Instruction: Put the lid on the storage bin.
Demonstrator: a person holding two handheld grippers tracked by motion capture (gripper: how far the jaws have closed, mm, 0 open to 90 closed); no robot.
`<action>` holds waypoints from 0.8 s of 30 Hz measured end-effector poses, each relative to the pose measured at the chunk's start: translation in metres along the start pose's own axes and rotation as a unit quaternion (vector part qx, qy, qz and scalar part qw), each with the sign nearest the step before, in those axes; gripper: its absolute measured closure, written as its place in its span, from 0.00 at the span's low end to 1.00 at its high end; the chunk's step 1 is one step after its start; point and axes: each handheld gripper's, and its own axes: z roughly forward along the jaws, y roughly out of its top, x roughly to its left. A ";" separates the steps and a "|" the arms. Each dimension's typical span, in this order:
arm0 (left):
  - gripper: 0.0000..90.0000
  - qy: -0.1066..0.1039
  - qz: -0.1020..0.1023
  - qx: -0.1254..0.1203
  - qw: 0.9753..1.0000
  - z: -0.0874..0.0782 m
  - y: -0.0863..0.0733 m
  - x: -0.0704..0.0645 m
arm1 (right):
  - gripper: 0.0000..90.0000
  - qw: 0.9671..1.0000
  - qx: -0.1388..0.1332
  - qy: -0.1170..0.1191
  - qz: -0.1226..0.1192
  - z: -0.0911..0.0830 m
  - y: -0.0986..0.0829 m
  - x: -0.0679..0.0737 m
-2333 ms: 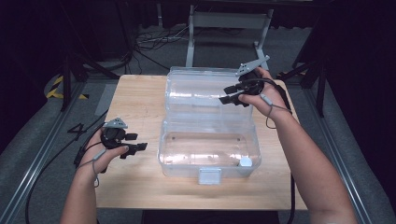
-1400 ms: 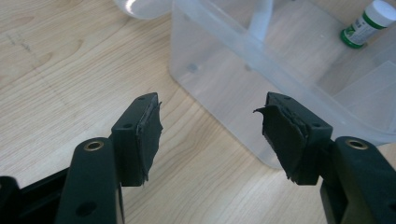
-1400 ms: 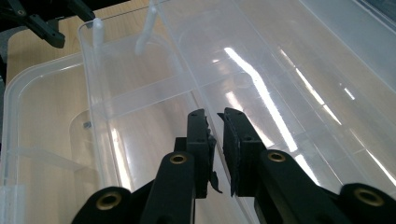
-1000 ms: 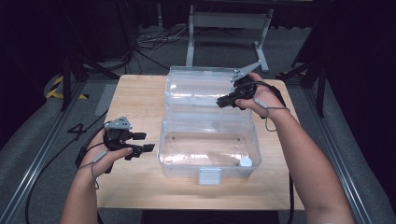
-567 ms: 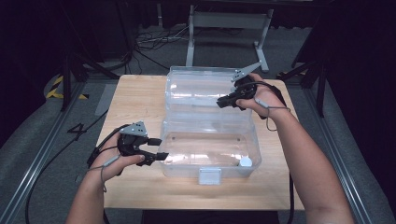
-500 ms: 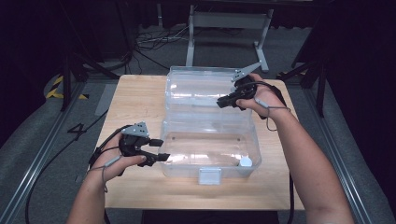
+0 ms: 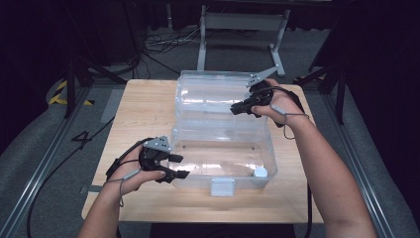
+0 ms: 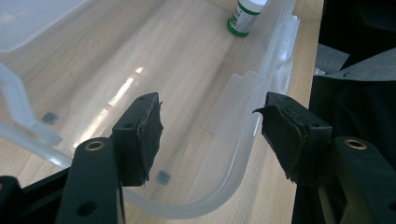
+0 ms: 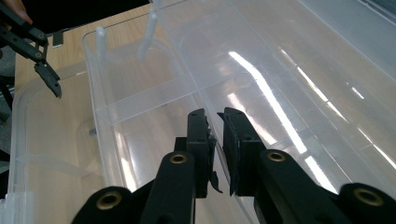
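At the table's point(image 7: 143, 106) middle sits the clear bin point(image 7: 223, 156), lid point(image 7: 218, 99) flipped back. Right gripper point(image 7: 240, 108), fingers nearly closed, apparently pinches the lid's rim to steady it; left gripper point(image 7: 181, 166), fingers wide, straddles the bin's near-left corner, likely to grasp it.

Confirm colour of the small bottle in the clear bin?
White bottle with a green label band; left gripper view shows it best.

One readable mark: a floor number.
A dark "4" point(image 7: 82, 139) is painted on the grey floor point(image 7: 44, 148) just beside the table's point(image 7: 143, 106) left edge; the bottle's point(image 8: 244, 16) green label is illegible.
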 end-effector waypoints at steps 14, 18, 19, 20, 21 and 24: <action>0.43 -0.025 0.011 0.027 0.999 0.019 0.000 -0.004 | 0.91 1.000 0.000 -0.004 -0.006 0.001 0.000 0.001; 0.46 -0.035 0.015 0.039 0.998 0.024 0.000 -0.006 | 0.91 1.000 0.000 -0.005 -0.003 0.000 0.000 0.002; 0.47 -0.033 0.020 0.047 0.998 0.024 0.001 -0.007 | 0.91 1.000 -0.001 -0.005 -0.003 0.000 0.000 0.001; 0.49 -0.032 0.022 0.049 0.998 0.025 0.001 -0.007 | 0.91 1.000 -0.002 -0.006 -0.002 0.000 -0.001 0.001; 0.50 -0.032 0.022 0.049 0.998 0.025 0.001 -0.007 | 0.91 1.000 -0.003 -0.004 -0.002 0.001 -0.001 0.002; 0.56 -0.025 0.027 0.057 0.998 0.025 0.001 -0.006 | 0.91 1.000 -0.005 -0.003 0.000 0.001 -0.001 0.001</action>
